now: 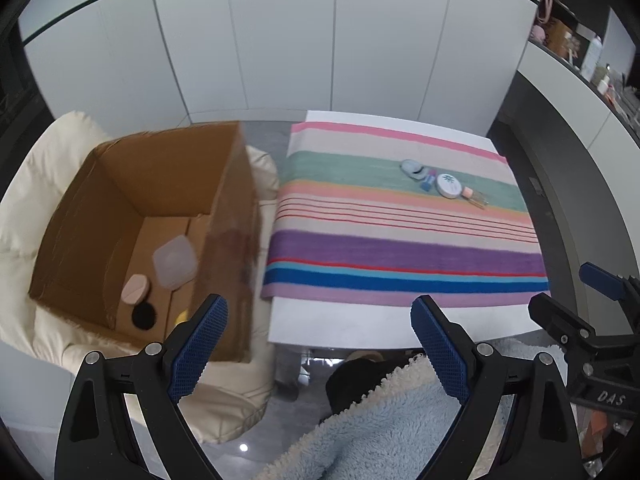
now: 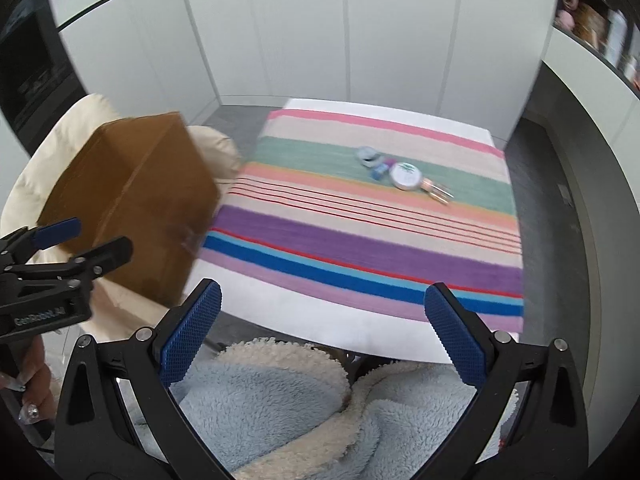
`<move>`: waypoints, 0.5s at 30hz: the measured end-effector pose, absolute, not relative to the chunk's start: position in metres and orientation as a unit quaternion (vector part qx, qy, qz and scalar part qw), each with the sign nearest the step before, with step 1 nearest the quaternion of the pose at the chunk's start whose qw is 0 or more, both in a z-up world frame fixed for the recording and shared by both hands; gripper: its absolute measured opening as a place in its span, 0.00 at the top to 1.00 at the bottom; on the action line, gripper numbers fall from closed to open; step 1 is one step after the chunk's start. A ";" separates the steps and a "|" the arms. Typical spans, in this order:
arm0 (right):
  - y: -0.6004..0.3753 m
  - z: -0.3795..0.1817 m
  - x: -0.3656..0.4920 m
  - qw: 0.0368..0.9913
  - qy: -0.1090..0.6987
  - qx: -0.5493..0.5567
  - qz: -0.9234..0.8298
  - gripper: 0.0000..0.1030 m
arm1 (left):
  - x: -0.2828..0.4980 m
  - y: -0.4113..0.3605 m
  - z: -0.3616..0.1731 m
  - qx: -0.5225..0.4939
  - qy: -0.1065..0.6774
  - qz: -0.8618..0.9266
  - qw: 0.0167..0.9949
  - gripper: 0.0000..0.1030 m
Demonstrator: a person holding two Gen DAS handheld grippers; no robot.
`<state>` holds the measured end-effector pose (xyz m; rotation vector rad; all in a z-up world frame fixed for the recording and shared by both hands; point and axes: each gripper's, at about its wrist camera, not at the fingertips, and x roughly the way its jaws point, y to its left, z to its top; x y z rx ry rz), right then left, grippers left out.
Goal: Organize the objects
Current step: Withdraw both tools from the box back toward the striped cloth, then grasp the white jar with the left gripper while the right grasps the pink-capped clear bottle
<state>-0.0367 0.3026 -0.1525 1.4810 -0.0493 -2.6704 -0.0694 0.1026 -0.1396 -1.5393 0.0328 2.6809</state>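
A small cluster lies on the green band of a striped cloth point(image 1: 400, 248): a round white tin point(image 1: 449, 185), a grey-blue compact point(image 1: 413, 168), a small blue tube point(image 1: 428, 181) and a peach-capped vial point(image 1: 474, 196). The same tin point(image 2: 406, 176) shows in the right wrist view. An open cardboard box point(image 1: 132, 184) on a cream chair holds a clear plastic container point(image 1: 175, 262), a pink puff point(image 1: 136, 289) and a black disc point(image 1: 144, 316). My left gripper point(image 1: 320, 344) hangs open and empty near the table's front edge. My right gripper point(image 2: 322, 332) is open and empty too, well short of the cluster.
The white table point(image 1: 344, 320) stands against white wall panels. The cream padded chair point(image 1: 52, 160) sits left of it. A fluffy blue garment point(image 2: 280, 400) on the person's lap fills the foreground. A curved counter point(image 1: 580, 92) with bottles runs at the right.
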 end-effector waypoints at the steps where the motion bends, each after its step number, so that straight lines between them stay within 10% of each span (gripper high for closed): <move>1: 0.309 -0.154 -0.037 0.038 -0.018 0.486 -0.873 0.00 | -0.070 0.107 -0.140 -0.498 0.013 0.867 0.029 0.09; 15: 0.400 -0.188 -0.052 -0.025 -0.092 0.489 -0.867 0.00 | -0.102 0.148 -0.155 -0.516 0.027 0.855 0.043 0.09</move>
